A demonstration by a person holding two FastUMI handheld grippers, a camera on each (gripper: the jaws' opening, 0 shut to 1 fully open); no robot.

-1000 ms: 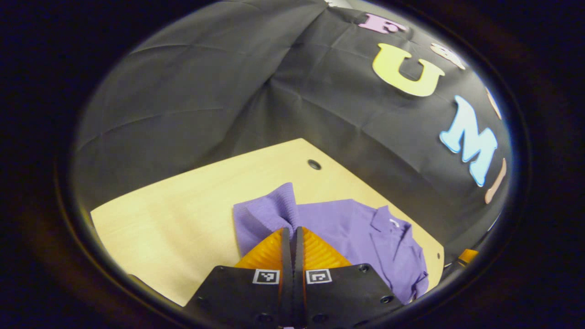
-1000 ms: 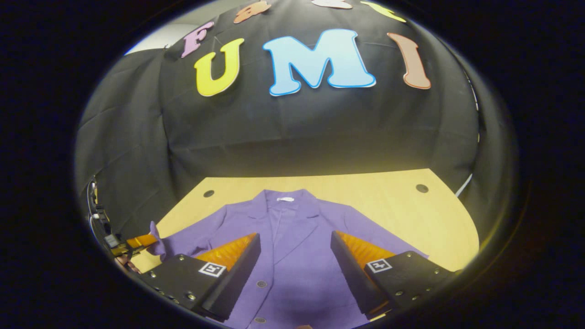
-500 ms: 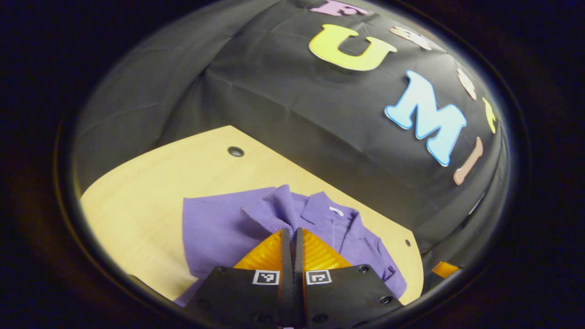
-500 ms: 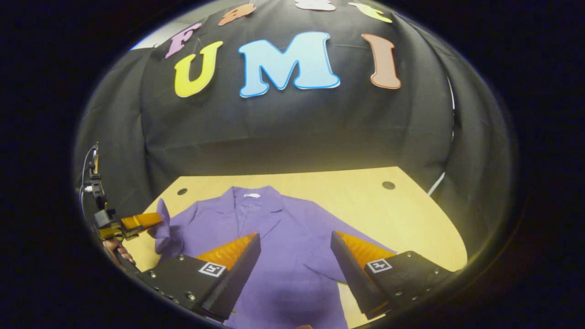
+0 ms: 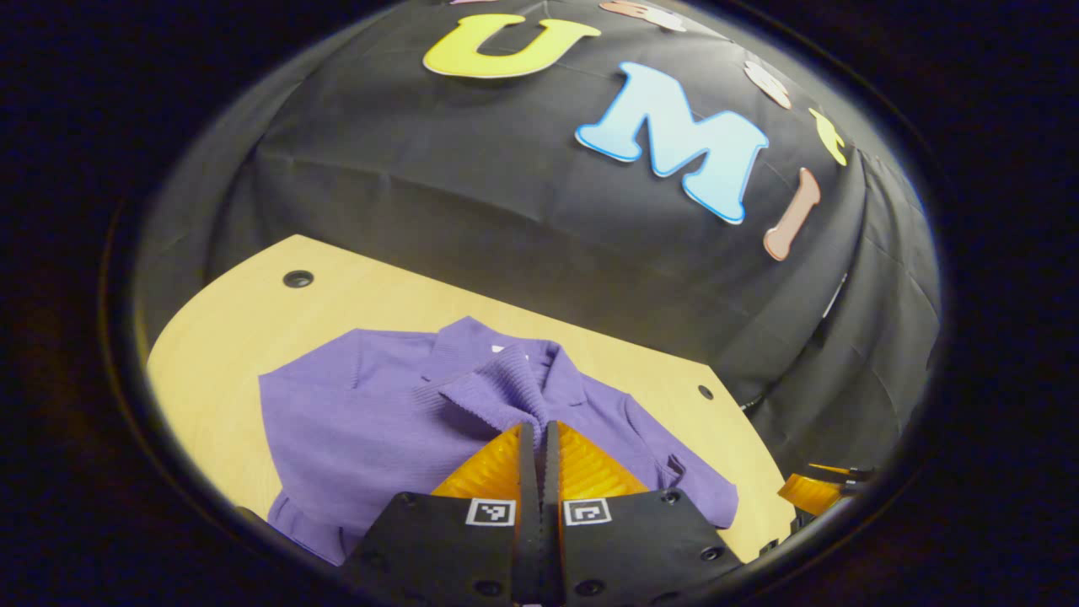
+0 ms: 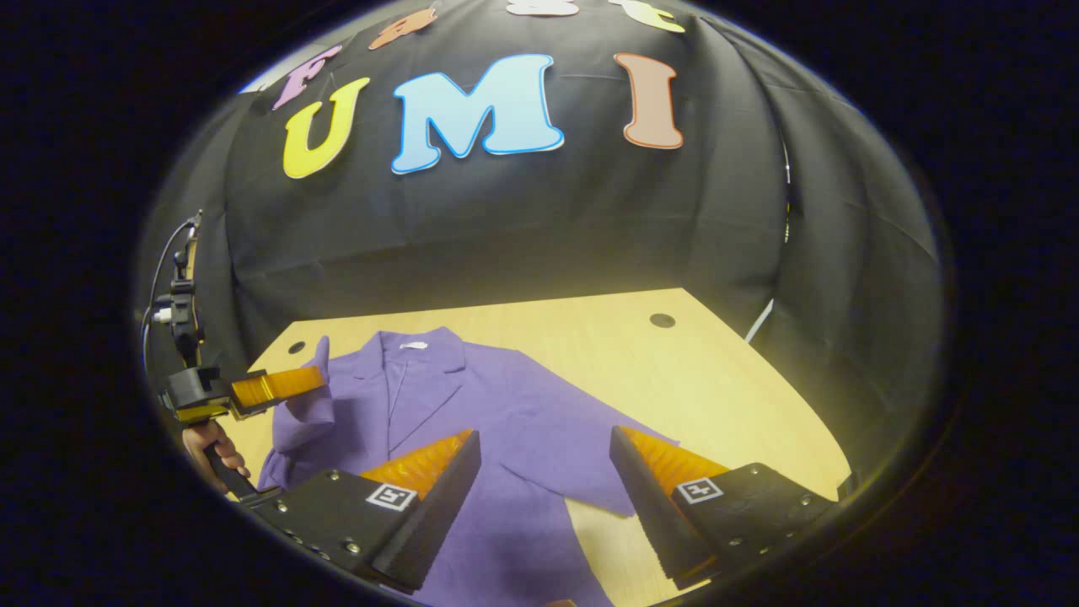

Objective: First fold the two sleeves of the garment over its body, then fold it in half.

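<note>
Left tongs (image 5: 539, 438) are clenched on the cuff (image 5: 506, 392) of the jacket's near sleeve, the ribbed purple cloth bunched right at their tips, lifted off the table (image 5: 236, 320) and carried in over the jacket (image 5: 379, 421), which lies flat on the table just ahead of and below these tongs. From the right gripper view you see the same thing side-on: the left tongs (image 6: 278, 386) out to the left, a hand (image 6: 215, 451) on the handle below them, the cuff (image 6: 308, 396) hanging from their tips above the jacket's shoulder. Right tongs (image 6: 544, 472) are released, jaws wide apart, gripping nothing, hovering low over the jacket's front with the other sleeve (image 6: 590, 468) spread out flat beneath and just ahead of them. So this looks like the first sleeve fold in hand, not yet laid down. Next move, I'd judge: bring the cuff across the chest, lower it until the sleeve lies flat on the body, then let go; after that the right tongs need to pinch the far sleeve's end and do the same. Writing: a small white tag (image 6: 413, 345) sits inside the collar, too small to read; square printed markers (image 5: 491, 511) sit on the tongs' bodies, no brand legible.
</note>
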